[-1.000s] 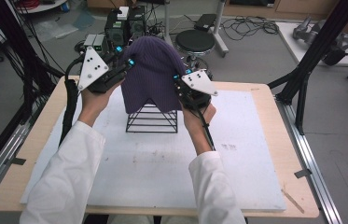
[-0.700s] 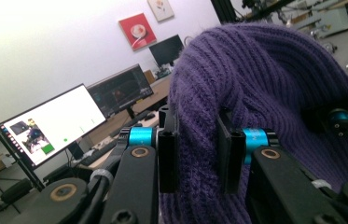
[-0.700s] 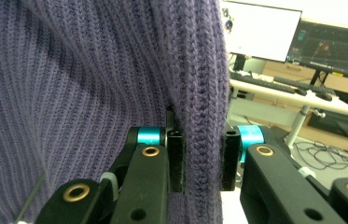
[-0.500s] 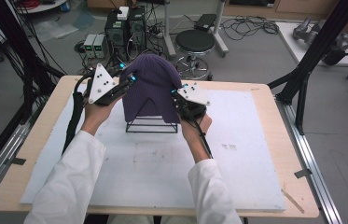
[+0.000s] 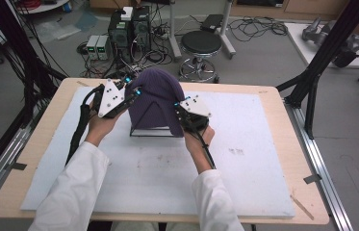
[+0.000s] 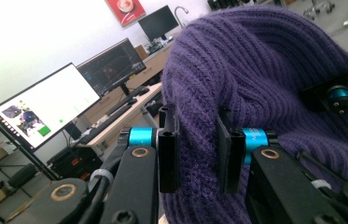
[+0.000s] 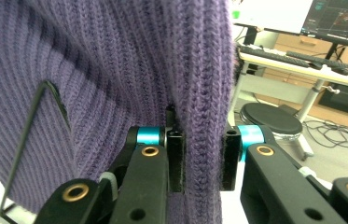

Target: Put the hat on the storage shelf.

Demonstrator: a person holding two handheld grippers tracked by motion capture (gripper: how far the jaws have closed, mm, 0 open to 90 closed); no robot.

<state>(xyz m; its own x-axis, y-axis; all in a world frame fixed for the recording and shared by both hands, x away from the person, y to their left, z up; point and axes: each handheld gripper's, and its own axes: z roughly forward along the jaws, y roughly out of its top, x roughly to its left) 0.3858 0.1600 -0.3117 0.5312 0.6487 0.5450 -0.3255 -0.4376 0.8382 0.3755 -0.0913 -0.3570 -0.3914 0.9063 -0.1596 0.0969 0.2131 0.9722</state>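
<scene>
A purple knit beanie point(image 5: 154, 102) sits draped over a black wire stand point(image 5: 151, 131) on the white mat point(image 5: 244, 163) that covers the wooden table point(image 5: 283, 103), and everything else is placed here relative to that beanie. On the beanie's left side, the left gripper point(image 5: 131, 94) is held by the person's left hand point(image 5: 101, 126), whose white sleeve point(image 5: 73, 192) comes up from the near edge of the table. In the left gripper view its two black jaws pinch a thick fold of the ribbed knit at the beanie's side point(image 6: 255, 93), the pads pressed into the fabric on both sides. Under the beanie, the wire stand shows its triangular frame at the lower front, its base resting on the mat. On the beanie's right side, the right gripper point(image 5: 183, 108) is held by the right hand point(image 5: 200, 139), and in the right gripper view its jaws clamp a vertical fold at the beanie's edge point(image 7: 115, 70), with one bent rod of the stand point(image 7: 36, 121) showing just left of that fold. Beyond the beanie, past the far edge of the table, a round black stool point(image 5: 201, 44) stands on the floor.
</scene>
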